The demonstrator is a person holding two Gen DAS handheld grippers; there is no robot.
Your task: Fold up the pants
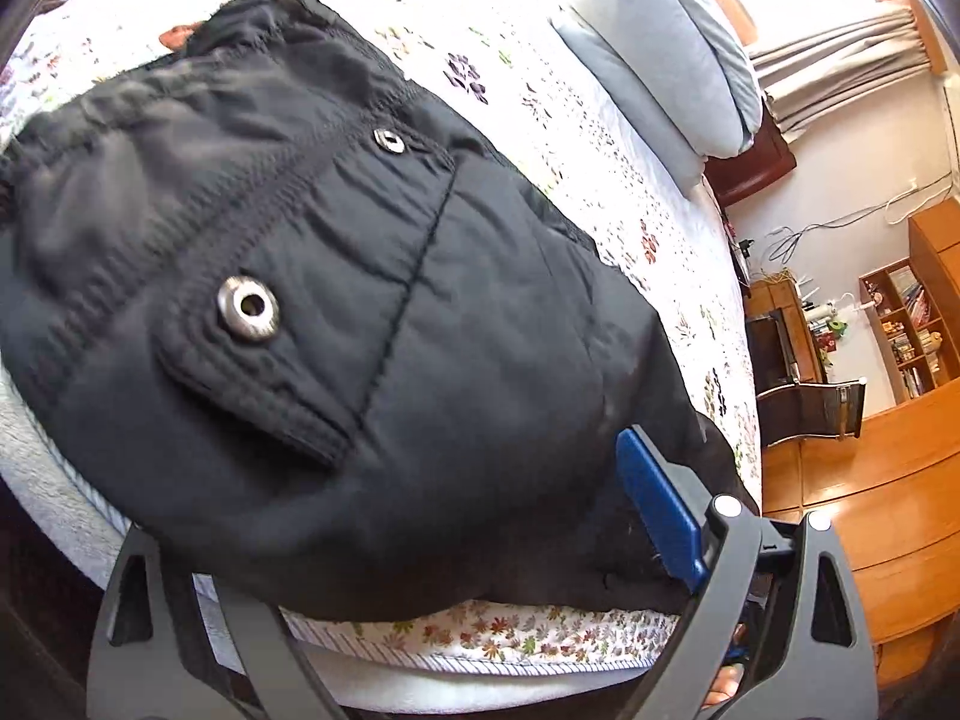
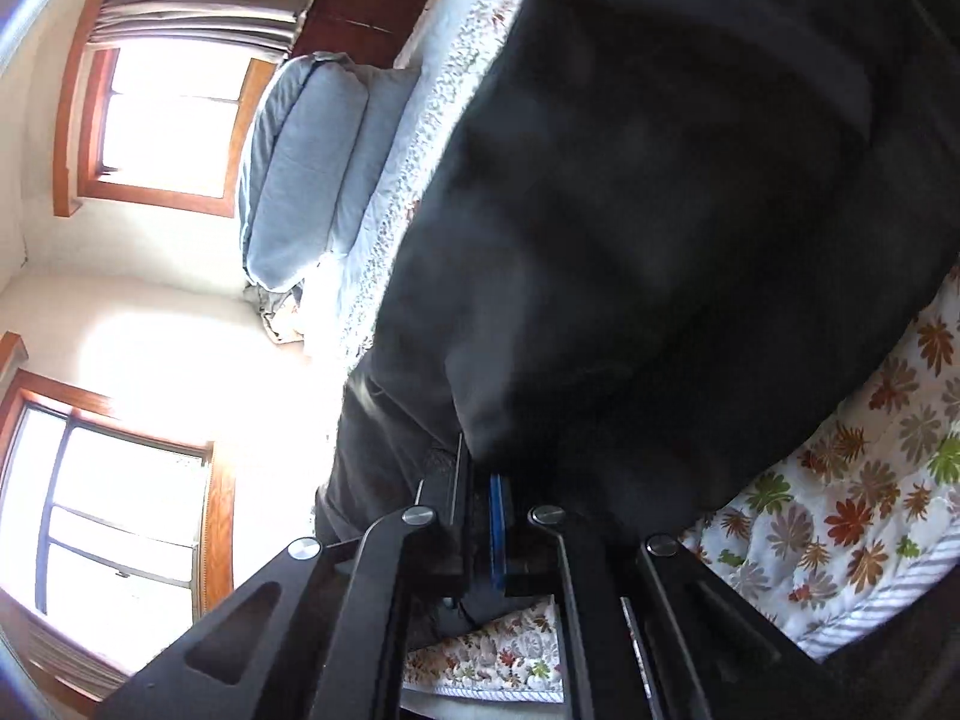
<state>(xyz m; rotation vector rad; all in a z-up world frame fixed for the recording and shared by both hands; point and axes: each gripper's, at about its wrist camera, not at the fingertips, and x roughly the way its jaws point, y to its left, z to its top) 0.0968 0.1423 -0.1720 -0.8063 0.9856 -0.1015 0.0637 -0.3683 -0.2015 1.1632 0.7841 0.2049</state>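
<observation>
Pants (image 1: 336, 312): we find black cloth bunched on the floral bed (image 1: 630, 192).
Left gripper (image 1: 420, 540): fingers spread.
Right gripper (image 2: 480, 516): fingers pinching pants edge.

The pants (image 1: 336, 312) are plain black, with black stitching and 2 silver metal snaps (image 1: 248, 308). They lie on a bed cover (image 1: 600, 138) that is white, printed with small leaves and flowers in red, orange, brown, green and purple; its edge has a band of thin grey stripes. The pillow (image 1: 660, 60) is light blue-grey. The left claw (image 1: 420, 540) has grey arms and a bright blue pad (image 1: 657, 504). The right claw (image 2: 480, 516) is black with silver rivets and a blue pad (image 2: 495, 531). The curtain (image 2: 204, 6) is striped beige and grey, the window frames (image 2: 78, 120) orange-brown wood, the walls cream.
</observation>
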